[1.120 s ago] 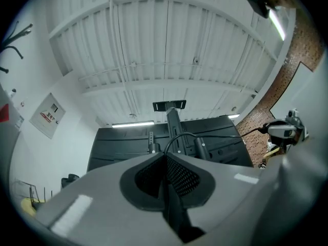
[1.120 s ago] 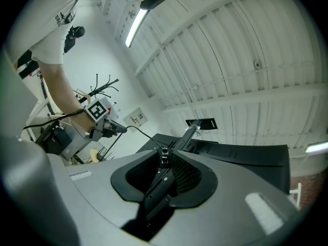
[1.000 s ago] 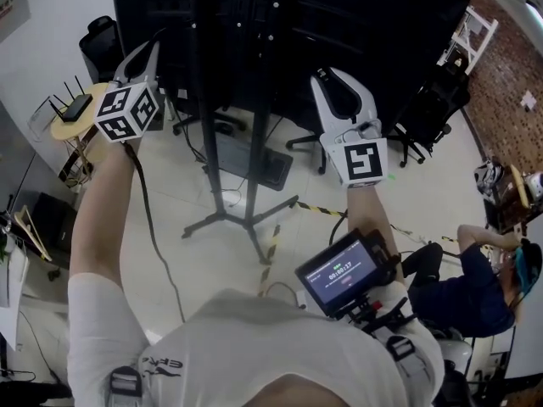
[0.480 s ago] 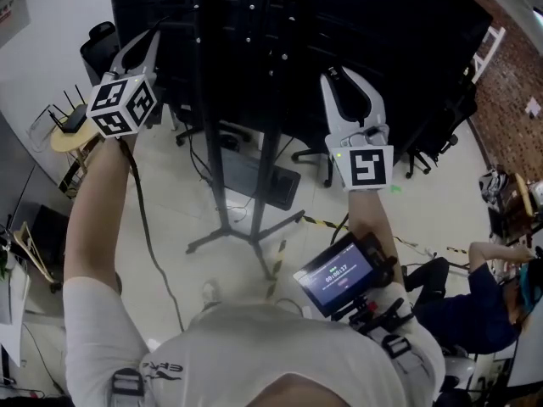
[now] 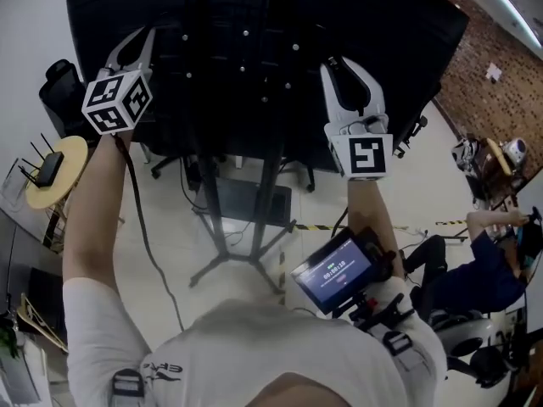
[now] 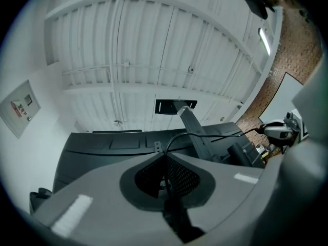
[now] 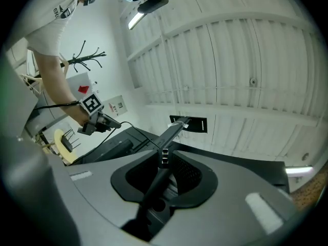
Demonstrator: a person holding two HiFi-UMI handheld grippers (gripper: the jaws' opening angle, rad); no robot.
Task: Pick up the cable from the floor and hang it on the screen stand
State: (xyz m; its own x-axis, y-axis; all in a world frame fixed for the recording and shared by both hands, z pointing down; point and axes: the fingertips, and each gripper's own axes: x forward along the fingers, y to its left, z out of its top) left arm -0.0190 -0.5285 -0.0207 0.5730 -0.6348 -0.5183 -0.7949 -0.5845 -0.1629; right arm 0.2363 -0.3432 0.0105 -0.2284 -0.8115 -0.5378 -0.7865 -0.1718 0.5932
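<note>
Black cable (image 6: 210, 135), black screen (image 5: 382, 24), pale grey left tongs (image 5: 144, 36) and right tongs (image 5: 344, 66), red-brown brick wall (image 5: 501, 75).

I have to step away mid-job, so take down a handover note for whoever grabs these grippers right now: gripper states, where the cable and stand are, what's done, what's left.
Left gripper: shut on the cable, on its thin part.
Right gripper: shut on the cable's thicker plug end.
Both are held up at the back of the screen on the screen stand. The cable spans between them, and slack trails down by the left arm.
Done: cable picked up.
To do: drape it over the stand, release.
</note>
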